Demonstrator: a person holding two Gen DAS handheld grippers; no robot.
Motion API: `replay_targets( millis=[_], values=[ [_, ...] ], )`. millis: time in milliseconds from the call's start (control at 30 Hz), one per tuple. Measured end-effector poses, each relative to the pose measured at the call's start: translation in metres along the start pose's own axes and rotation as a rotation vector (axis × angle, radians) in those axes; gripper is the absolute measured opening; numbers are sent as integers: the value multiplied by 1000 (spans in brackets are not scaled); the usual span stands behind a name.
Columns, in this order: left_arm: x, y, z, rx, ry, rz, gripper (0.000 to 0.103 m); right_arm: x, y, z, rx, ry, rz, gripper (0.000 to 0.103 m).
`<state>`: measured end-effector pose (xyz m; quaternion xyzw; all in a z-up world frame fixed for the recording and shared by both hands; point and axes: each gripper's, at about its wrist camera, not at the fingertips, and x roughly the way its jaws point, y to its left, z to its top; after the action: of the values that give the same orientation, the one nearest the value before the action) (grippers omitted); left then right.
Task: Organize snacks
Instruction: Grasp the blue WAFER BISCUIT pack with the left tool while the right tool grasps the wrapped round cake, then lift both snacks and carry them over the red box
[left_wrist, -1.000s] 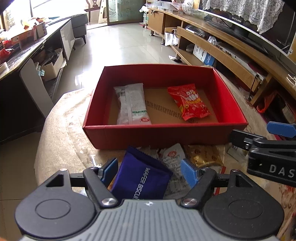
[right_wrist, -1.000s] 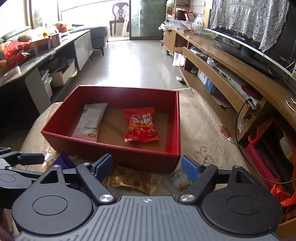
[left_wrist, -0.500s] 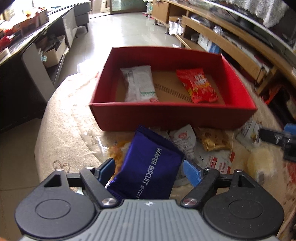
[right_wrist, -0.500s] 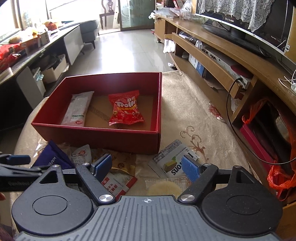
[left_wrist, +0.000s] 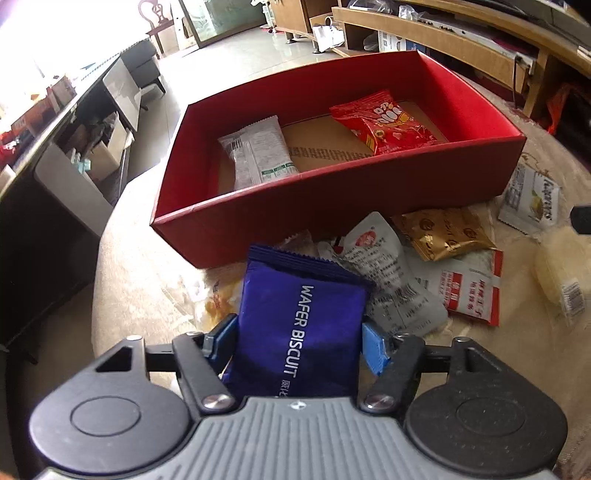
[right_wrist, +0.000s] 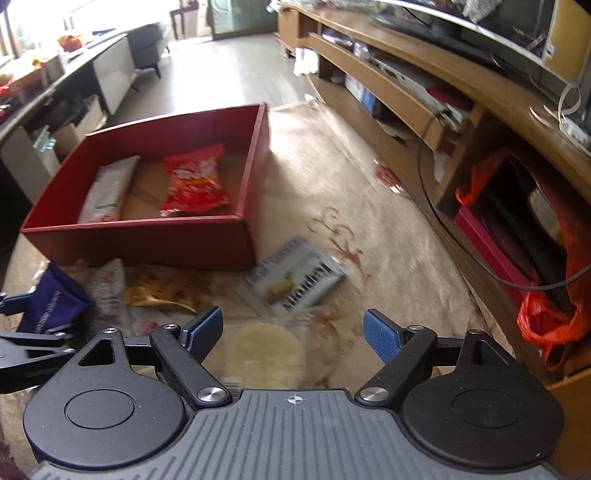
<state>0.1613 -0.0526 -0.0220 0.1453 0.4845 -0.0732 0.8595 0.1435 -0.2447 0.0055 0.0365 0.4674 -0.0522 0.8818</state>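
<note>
A dark blue wafer biscuit packet (left_wrist: 299, 314) lies on the beige tablecloth in front of the red box (left_wrist: 332, 206). My left gripper (left_wrist: 297, 341) is closing on it, and both blue pads touch the packet's sides. Inside the box lie a white packet (left_wrist: 258, 155) and a red candy bag (left_wrist: 384, 123). My right gripper (right_wrist: 293, 332) stands open over a pale round pastry (right_wrist: 262, 350), with neither pad touching it. A lemon-print packet (right_wrist: 295, 277) lies just beyond.
Loose snacks lie before the box: a gold packet (left_wrist: 443, 232), a grey-white packet (left_wrist: 388, 280) and a red-and-white sachet (left_wrist: 469, 291). A wooden TV bench (right_wrist: 424, 96) runs along the right. The table drops off at the left toward a dark cabinet (left_wrist: 44, 206).
My left gripper has sunk toward the blue packet and its jaws have narrowed onto its sides. My right gripper has shifted right, from the gold packet to over the pale pastry.
</note>
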Motion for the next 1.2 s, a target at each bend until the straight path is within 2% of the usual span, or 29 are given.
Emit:
replay_targets(
  millis=[167,400,533,700,833,900,933,1200],
  values=[
    [-10,9,-2,-53,2,-66,63,10,-1,-5,-5,42,-8,87],
    [-23,4,-5,-51,-6,-139,63,22,22,-9,-76,82,-5,89],
    [-25,-3,-7,-31,-3,-159,63,29,34,-10,-121,100,0,89],
    [-24,-10,-11,-8,5,-164,63,44,37,-15,-157,134,-47,89],
    [-26,-13,-12,3,-1,-156,63,51,37,-18,-160,143,-57,81],
    [-27,-13,-12,1,-5,-158,63,50,35,-16,-145,147,-35,70],
    [-28,-13,-12,0,-7,-157,63,50,35,-15,-138,146,-33,68],
    [-34,-15,-11,18,-39,-136,63,44,45,-20,-199,141,-28,65]
  ],
)
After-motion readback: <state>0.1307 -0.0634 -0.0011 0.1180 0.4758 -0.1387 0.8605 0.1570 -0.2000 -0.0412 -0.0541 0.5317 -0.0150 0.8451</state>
